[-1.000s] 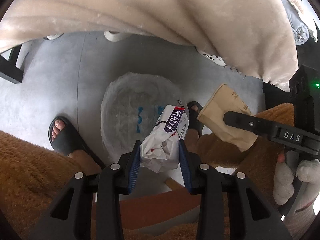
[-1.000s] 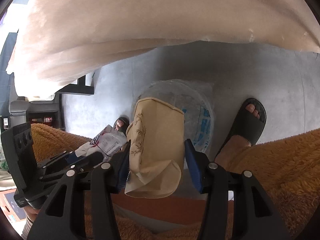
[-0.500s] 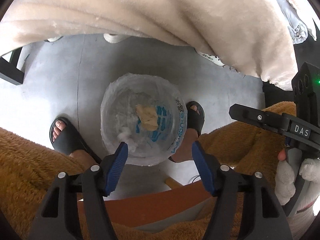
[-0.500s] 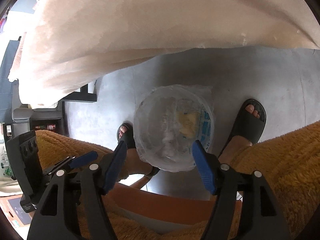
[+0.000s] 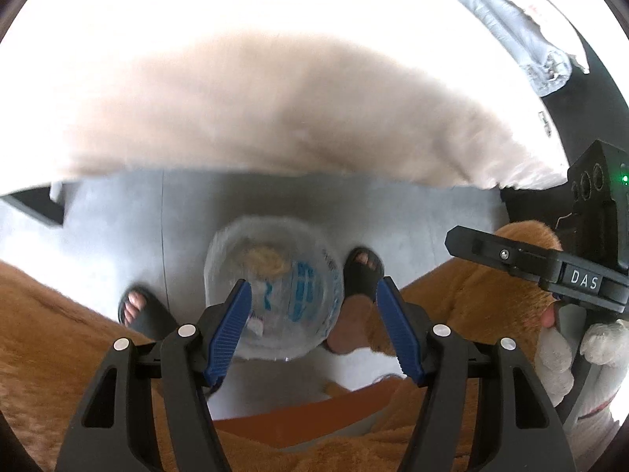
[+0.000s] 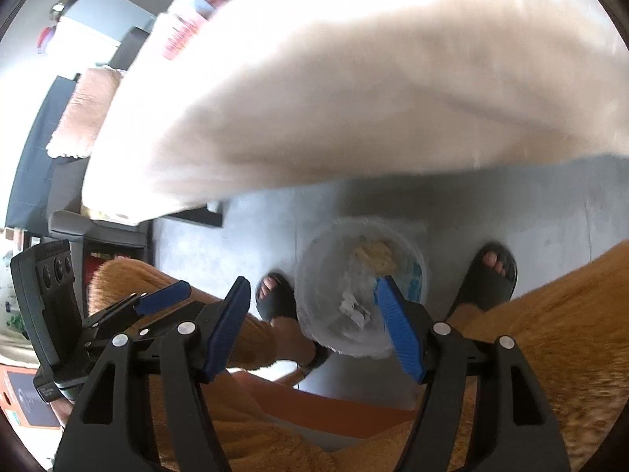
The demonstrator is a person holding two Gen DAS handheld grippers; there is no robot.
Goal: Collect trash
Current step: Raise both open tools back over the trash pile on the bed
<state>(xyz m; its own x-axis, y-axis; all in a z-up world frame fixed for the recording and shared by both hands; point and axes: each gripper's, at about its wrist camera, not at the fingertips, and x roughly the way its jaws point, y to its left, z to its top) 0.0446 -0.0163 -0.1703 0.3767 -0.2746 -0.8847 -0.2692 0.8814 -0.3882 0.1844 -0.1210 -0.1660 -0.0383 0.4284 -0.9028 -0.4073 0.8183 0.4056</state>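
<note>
A bin lined with a clear bag (image 5: 271,221) (image 6: 365,223) stands on the grey floor below both grippers. Inside it lie a crumpled brown paper bag (image 5: 265,261) (image 6: 373,257) and a white printed wrapper (image 5: 255,320) (image 6: 355,308). My left gripper (image 5: 314,285) hangs high over the bin, open, with nothing between its blue pads. My right gripper (image 6: 313,286) is also open and empty, just left of the bin's middle in its own view. Each gripper shows at the edge of the other's view; a black finger (image 5: 507,253) of the right one reaches in from the right.
A beige fluffy blanket (image 5: 275,118) (image 6: 334,98) overhangs the far side of the floor. A person's feet in black sandals (image 5: 363,271) (image 5: 135,310) flank the bin, with orange fuzzy legs (image 6: 550,334) and an orange seat edge (image 5: 298,417) near the camera. Dark furniture (image 6: 35,129) stands at the left.
Both grippers opened and let go: the wrapper and the paper bag dropped into the bin. Both hands then rose, so the bin looks smaller and the blanket fills more of each view.
</note>
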